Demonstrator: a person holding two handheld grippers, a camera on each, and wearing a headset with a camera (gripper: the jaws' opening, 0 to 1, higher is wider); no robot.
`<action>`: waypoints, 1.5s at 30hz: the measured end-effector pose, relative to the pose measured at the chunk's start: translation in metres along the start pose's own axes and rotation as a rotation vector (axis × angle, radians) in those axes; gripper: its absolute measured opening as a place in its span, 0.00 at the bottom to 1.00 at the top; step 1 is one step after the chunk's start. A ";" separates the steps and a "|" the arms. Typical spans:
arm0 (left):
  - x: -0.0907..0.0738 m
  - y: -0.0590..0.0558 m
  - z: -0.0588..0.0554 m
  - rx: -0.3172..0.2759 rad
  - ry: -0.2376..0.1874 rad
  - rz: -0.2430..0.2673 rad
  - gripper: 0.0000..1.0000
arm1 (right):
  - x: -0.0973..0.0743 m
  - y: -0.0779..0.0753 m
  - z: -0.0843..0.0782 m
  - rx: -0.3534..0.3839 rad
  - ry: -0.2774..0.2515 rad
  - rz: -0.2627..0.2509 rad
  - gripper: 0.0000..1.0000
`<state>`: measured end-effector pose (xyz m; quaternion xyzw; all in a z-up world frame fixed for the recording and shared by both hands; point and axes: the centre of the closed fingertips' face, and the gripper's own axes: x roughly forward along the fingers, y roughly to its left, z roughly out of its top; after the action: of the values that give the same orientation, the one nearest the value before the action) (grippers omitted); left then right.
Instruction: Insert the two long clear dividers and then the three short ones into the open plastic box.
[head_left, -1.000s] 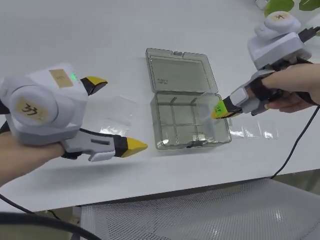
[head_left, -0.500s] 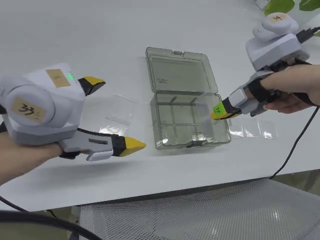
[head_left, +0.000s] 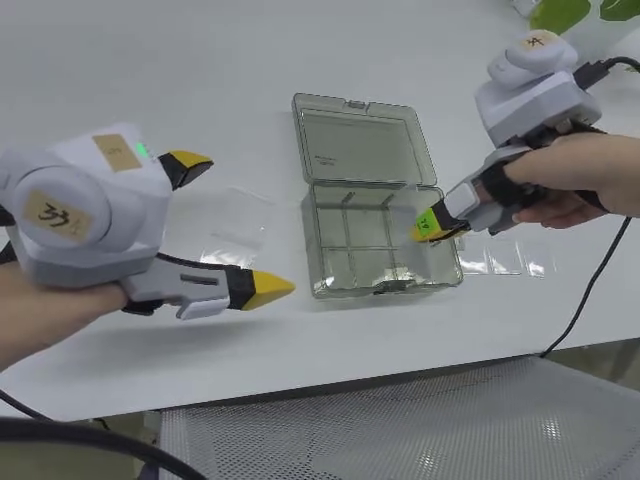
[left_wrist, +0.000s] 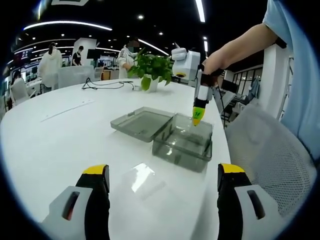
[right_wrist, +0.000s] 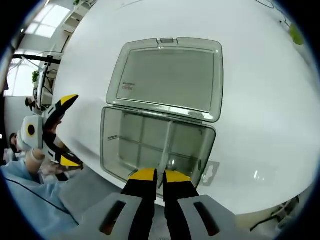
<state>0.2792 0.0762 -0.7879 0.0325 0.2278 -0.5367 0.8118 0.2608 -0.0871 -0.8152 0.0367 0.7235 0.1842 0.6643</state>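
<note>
Pinching a clear divider (right_wrist: 165, 148) edge-on between its nearly closed yellow tips, the right gripper (right_wrist: 160, 175) holds the strip over the right-hand part of the open plastic box (head_left: 384, 289), which sits on the white table (head_left: 150, 60) with its hinged lid (head_left: 365, 145) lying flat behind it. The main risk is probably a skewed entry. The divider is thin, glossy and almost invisible against the smoky, translucent walls, so its ends could miss the small slots and it could wedge diagonally or bow. The slick plastic could also slide or pivot between the hard tips. The box looks light, and nothing braces it, so a sideways push might skate it across the smooth tabletop. The left gripper (head_left: 240, 226) hovers left of the box with its jaws spread wide and nothing in them, above flat clear dividers (left_wrist: 142, 176) lying on the table. More short clear pieces (head_left: 505, 262) lie just right of the box. Faint grid lines inside suggest that some dividers are already seated.
</note>
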 end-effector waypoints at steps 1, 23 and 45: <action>-0.001 0.000 0.000 0.000 0.000 0.001 0.91 | 0.001 -0.001 0.001 -0.004 0.002 -0.003 0.05; 0.002 -0.001 0.001 -0.007 0.000 0.006 0.91 | 0.003 -0.004 0.005 -0.049 -0.007 -0.007 0.07; -0.006 -0.008 0.002 -0.004 0.002 0.016 0.91 | -0.016 0.018 0.018 -0.223 -0.229 0.011 0.68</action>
<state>0.2714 0.0770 -0.7821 0.0330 0.2296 -0.5297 0.8158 0.2765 -0.0713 -0.7957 -0.0126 0.6179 0.2619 0.7413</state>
